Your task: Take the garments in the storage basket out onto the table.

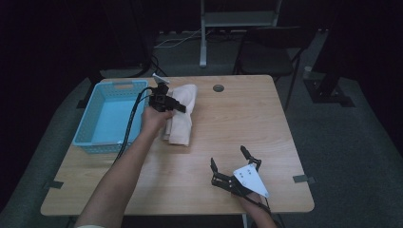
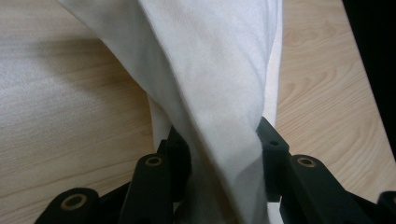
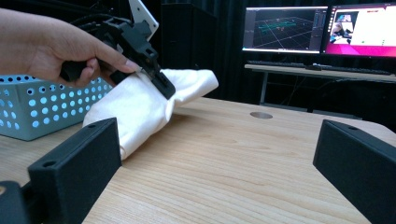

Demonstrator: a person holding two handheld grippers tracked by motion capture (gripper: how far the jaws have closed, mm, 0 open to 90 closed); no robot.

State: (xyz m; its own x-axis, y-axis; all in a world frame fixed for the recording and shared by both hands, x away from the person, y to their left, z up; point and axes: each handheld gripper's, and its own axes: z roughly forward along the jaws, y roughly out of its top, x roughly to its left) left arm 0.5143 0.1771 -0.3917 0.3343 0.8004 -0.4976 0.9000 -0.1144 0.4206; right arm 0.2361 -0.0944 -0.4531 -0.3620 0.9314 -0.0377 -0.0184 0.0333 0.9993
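Closest to the high camera, the right gripper [image 1: 228,159] rests on the near right part of the table [image 1: 237,123] with its jaws spread wide and nothing between them; in its own view the two black jaws stand far apart over bare wood. Largest on the table is the blue basket [image 1: 107,116] at the left edge, next the cream cloth [image 1: 183,116] lying just beside the basket's right wall. On the cloth sits the left gripper [image 1: 178,107], held by the left hand [image 1: 154,118]. Its jaws are clenched on a raised fold of the cloth [image 2: 219,116]: one finger [image 2: 180,156] presses the fold from one side and the other from the opposite side, with fabric bunched between them and draping onto the wood.
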